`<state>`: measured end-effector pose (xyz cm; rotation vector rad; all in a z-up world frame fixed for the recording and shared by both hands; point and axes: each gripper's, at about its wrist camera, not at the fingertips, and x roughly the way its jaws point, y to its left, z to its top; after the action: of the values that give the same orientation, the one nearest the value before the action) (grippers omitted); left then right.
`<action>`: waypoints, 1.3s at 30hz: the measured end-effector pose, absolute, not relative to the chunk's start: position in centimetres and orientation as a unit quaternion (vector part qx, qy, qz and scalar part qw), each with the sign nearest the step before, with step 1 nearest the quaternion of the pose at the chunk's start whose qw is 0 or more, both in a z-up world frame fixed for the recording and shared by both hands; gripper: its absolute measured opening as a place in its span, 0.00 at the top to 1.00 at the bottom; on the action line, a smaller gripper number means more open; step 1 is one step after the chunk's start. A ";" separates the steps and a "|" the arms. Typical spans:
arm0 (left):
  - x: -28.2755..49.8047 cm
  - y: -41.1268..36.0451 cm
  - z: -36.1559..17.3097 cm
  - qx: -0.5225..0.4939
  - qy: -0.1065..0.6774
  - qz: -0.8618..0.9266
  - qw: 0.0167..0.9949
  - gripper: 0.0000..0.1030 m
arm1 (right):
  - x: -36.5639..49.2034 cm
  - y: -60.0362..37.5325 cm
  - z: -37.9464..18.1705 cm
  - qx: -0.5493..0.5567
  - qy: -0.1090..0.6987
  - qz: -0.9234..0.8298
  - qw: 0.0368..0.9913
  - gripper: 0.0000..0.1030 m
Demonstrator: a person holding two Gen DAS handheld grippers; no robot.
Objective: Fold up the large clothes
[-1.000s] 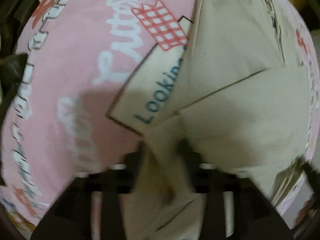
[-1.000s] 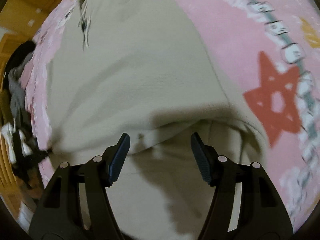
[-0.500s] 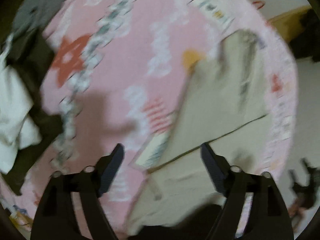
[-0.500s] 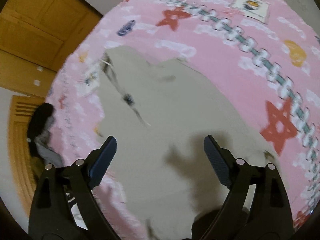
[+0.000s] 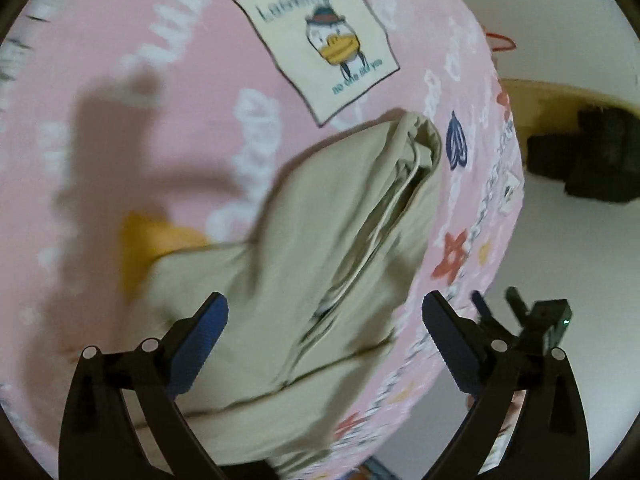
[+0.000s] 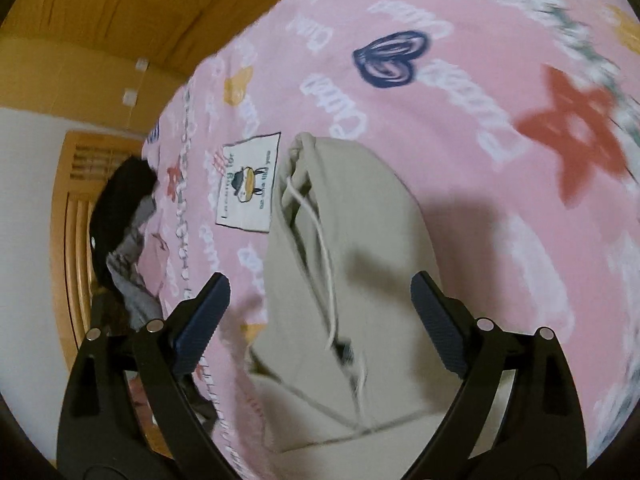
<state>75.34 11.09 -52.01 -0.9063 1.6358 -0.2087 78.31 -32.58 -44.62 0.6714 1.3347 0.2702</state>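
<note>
A beige garment [image 5: 320, 220] lies folded in a long bundle on the pink printed bedspread [image 5: 120, 140], its layered edge and waistband toward the bed's right side. My left gripper [image 5: 323, 300] hovers above its near end; the jaws are opening, apart from the cloth, and hold nothing. In the right wrist view the same beige garment [image 6: 360, 240] shows a white drawstring [image 6: 324, 248] running along it. My right gripper [image 6: 320, 280] hangs open over it, and its pads do not touch the fabric.
A cream cartoon patch [image 5: 320, 40] is printed on the bedspread beyond the garment. The bed's edge [image 5: 492, 240] drops to a pale floor with dark objects [image 5: 592, 152]. Dark and grey clothes [image 6: 124, 220] are heaped at the bed's left edge, by wooden furniture [image 6: 80, 20].
Both grippers let go of the beige cloth, opened wide and drew back across the bed. The garment, close under the fingers before, now lies folded at a distance.
</note>
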 end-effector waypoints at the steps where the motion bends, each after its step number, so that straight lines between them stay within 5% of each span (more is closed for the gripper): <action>1: 76.1 10.4 -53.2 -0.397 0.703 -0.089 0.584 0.08 | 79.3 -32.6 -45.5 0.303 0.608 0.127 0.723 0.13; 8: 81.5 6.7 -60.4 -0.460 0.669 -0.081 0.578 0.08 | 84.8 -31.1 -53.5 0.271 0.656 0.174 0.683 0.13; 22: 85.5 2.9 -63.1 -0.341 0.720 -0.017 0.605 0.10 | 88.0 -29.0 -58.4 0.216 0.664 0.191 0.690 0.13; 29: 84.8 -0.2 -61.5 -0.291 0.724 -0.062 0.622 0.79 | 86.5 -27.7 -56.7 0.182 0.629 0.184 0.734 0.71; 32: 84.3 -0.3 -60.3 -0.291 0.712 -0.063 0.637 0.85 | 85.5 -27.3 -55.0 0.177 0.606 0.181 0.754 0.79; 39: 80.7 0.3 -55.2 -0.331 0.639 -0.109 0.686 0.85 | 81.1 -26.5 -48.0 0.126 0.524 0.199 0.818 0.79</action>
<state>80.75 0.31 -55.20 -0.7417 1.4315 -0.2442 81.12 -26.53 -48.01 0.2680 1.1170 0.4237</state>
